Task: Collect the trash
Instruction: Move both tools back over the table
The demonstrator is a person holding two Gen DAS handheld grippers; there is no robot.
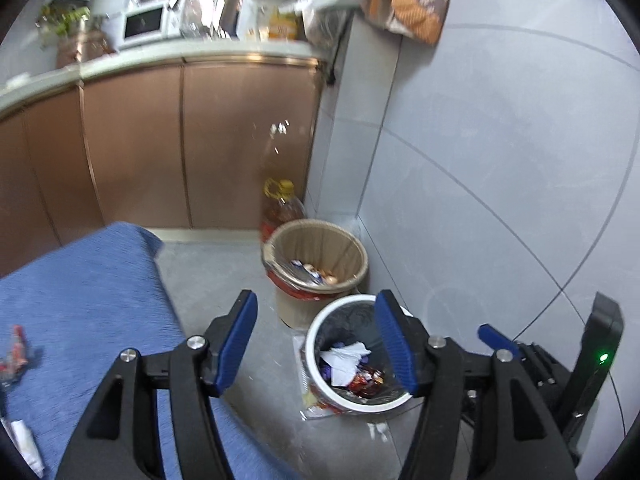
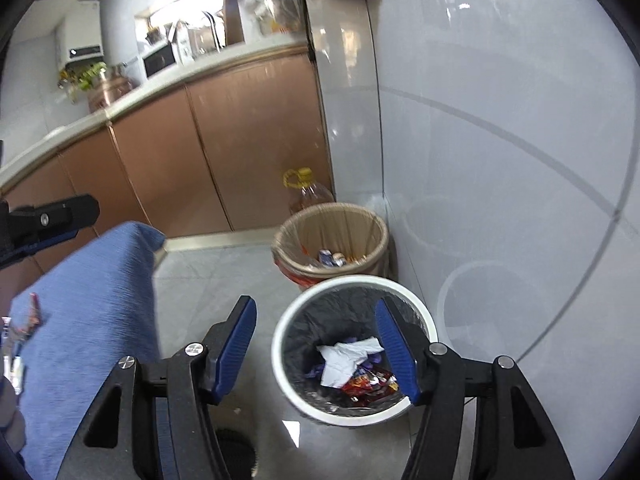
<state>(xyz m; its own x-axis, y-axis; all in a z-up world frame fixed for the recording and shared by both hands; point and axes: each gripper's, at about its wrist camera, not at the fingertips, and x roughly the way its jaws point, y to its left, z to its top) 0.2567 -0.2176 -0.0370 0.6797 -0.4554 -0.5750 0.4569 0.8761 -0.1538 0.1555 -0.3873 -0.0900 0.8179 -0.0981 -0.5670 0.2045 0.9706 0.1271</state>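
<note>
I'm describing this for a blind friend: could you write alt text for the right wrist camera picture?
Two open, empty blue-padded fingers of a handheld gripper hover above a white trash bin with a black liner, holding crumpled white paper and red wrappers. Behind it stand a tan bin and an oil bottle by brown kitchen cabinets; a blue cloth-covered surface with leftover litter lies left.

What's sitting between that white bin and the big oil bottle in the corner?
A tan wastebasket with a little trash in it stands between the white bin and the oil bottle. Both wrist views show it.
</note>
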